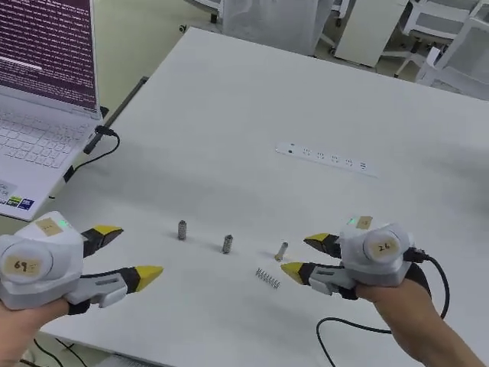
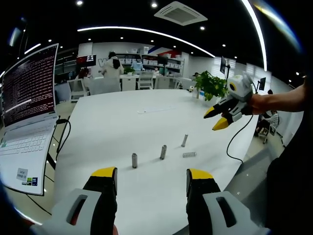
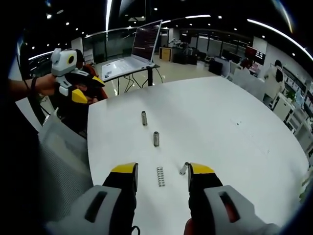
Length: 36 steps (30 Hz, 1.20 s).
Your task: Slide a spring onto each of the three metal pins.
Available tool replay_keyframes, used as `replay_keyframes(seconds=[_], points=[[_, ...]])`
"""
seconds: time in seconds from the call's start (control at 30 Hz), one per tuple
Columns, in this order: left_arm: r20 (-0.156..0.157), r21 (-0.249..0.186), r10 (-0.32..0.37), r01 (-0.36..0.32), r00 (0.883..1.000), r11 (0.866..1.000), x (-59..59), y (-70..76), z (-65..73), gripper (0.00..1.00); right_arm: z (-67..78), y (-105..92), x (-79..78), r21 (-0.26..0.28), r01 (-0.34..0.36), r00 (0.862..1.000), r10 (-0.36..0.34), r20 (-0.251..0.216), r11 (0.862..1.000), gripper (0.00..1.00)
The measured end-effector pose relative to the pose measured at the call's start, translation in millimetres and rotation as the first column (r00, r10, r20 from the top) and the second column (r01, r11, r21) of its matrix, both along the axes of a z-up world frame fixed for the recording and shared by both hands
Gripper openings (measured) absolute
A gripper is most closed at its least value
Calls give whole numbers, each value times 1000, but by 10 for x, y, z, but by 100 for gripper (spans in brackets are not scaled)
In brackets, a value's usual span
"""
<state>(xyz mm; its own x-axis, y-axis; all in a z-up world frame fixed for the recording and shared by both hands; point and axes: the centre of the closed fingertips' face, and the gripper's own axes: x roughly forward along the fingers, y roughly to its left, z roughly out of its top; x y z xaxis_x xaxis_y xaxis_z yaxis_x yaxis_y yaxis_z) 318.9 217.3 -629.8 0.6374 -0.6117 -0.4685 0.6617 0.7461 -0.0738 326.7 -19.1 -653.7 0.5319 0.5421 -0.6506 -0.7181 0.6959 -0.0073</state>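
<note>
Our left gripper (image 1: pixel 134 252) and right gripper (image 1: pixel 304 254) both gape empty; pinched off-centre, we judge, the loose spring (image 1: pixel 267 278) may skid across the desk (image 1: pixel 229 115) or topple the pin (image 1: pixel 281 251) beside it.

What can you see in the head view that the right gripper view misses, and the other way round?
The head view adds the hand holding the right gripper and the black cable plugged into the laptop. The right gripper view adds the ceiling lights. Both show the laptop, the three pins, a loose spring lying on the table, and the left gripper.
</note>
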Motion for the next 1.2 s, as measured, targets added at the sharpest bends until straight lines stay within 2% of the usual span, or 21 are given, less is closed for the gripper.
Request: replay_keyframes(seconds=[0.13, 0.37, 0.8, 1.2], points=[[0, 0, -7, 7, 1000, 1000, 12, -26, 1, 52, 46, -83, -55, 27, 38, 999, -38, 6, 999, 41], [-3, 5, -25, 25, 1000, 1000, 25, -89, -10, 52, 43, -243, -150, 51, 92, 996, -93, 2, 994, 44], [-4, 0, -49, 49, 999, 999, 66, -209, -14, 53, 94, -439, -262, 77, 154, 988, -155, 10, 985, 50], [-5, 6, -49, 49, 999, 999, 91, -189, -18, 54, 103, -595, -362, 93, 209, 978, -210, 9, 974, 53]])
